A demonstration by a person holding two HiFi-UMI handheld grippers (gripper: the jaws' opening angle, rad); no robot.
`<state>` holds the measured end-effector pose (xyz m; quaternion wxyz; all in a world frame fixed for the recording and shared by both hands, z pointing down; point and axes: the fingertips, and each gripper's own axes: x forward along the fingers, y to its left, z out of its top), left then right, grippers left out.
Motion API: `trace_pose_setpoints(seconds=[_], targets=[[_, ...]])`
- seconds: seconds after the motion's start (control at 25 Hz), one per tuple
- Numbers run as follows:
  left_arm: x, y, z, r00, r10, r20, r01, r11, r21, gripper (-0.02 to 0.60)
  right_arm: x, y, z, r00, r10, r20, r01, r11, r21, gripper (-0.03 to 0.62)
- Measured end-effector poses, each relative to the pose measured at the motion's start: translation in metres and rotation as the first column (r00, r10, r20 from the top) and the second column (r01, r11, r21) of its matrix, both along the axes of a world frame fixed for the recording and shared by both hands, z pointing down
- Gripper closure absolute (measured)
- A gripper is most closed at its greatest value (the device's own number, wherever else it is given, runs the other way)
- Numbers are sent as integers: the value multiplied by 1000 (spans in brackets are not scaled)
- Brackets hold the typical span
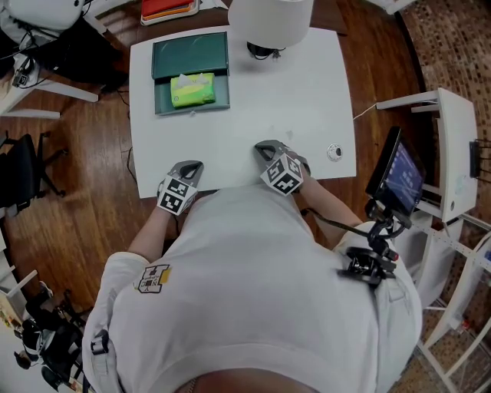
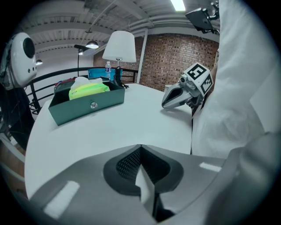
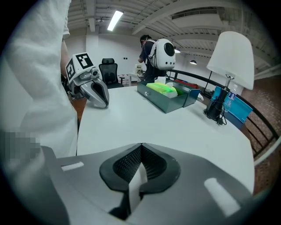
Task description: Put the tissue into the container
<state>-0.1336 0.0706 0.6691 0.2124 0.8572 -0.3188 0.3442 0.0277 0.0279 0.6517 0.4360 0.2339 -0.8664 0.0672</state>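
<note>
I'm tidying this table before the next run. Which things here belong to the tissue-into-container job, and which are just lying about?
Job: green tissue pack, lying in the teal container; left gripper and right gripper, both shut and empty.
Lying about: lamp; small round object on the table; tablet beside the table.

The person holds both grippers low and close to the body, one on each side. The left gripper (image 1: 192,166) slants forward and down, its jaws pressed together with nothing between them. The right gripper (image 1: 262,146) (set slightly further forward) slants the same way, jaws likewise together and empty.
</note>
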Motion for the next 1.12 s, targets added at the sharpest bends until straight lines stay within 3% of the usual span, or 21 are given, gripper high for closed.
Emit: trace_pose_setpoints(seconds=[1.12], targets=[[0, 5, 7, 1000, 6, 6, -6, 1000, 5, 574, 5, -3, -1, 1000, 8, -18, -8, 1000, 24, 594]])
